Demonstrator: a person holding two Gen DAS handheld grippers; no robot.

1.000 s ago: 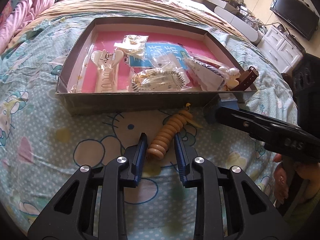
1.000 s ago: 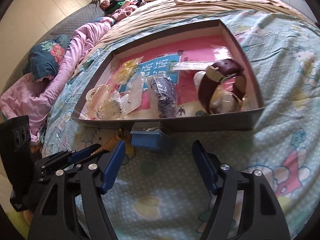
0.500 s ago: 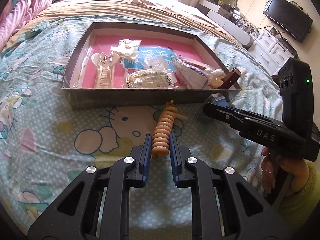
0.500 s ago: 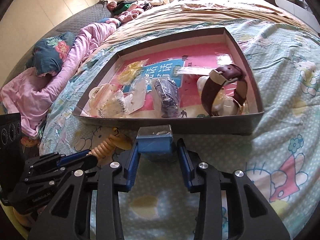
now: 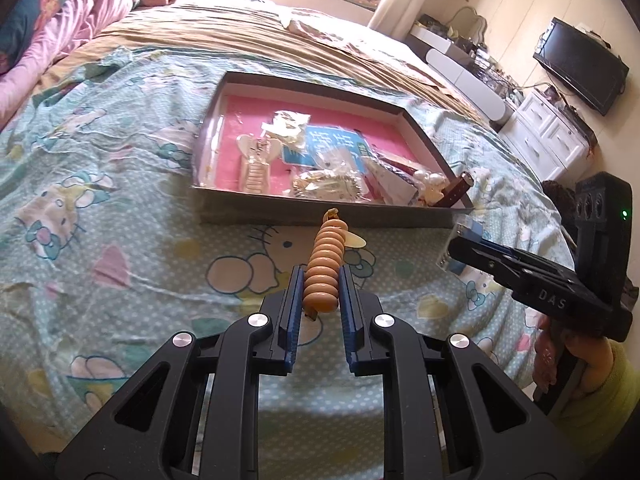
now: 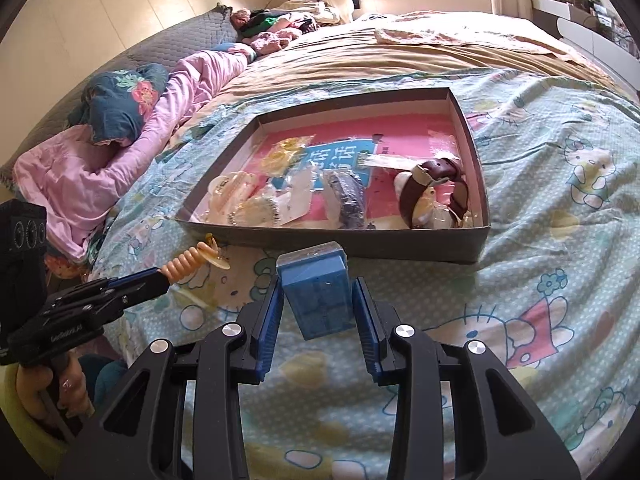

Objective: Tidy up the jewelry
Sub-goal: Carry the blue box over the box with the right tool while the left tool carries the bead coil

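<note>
Two grips loaded, tray straight ahead of both.
Left gripper [image 5: 319, 294] pinches beaded bracelet [image 5: 325, 262], long axis pointing at tray [image 5: 320, 216]; right gripper [image 6: 316, 312], jaws just closed, clamps blue box [image 6: 316, 292].

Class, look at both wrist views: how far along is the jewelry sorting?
Done: the tray already holds a hair clip, bagged pieces and a brown strap.
In hand: the left claw is shut on the coiled orange hair tie; the right claw grips the small blue box. Both are lifted off the bedspread.
Left: setting those two in the tray.
</note>
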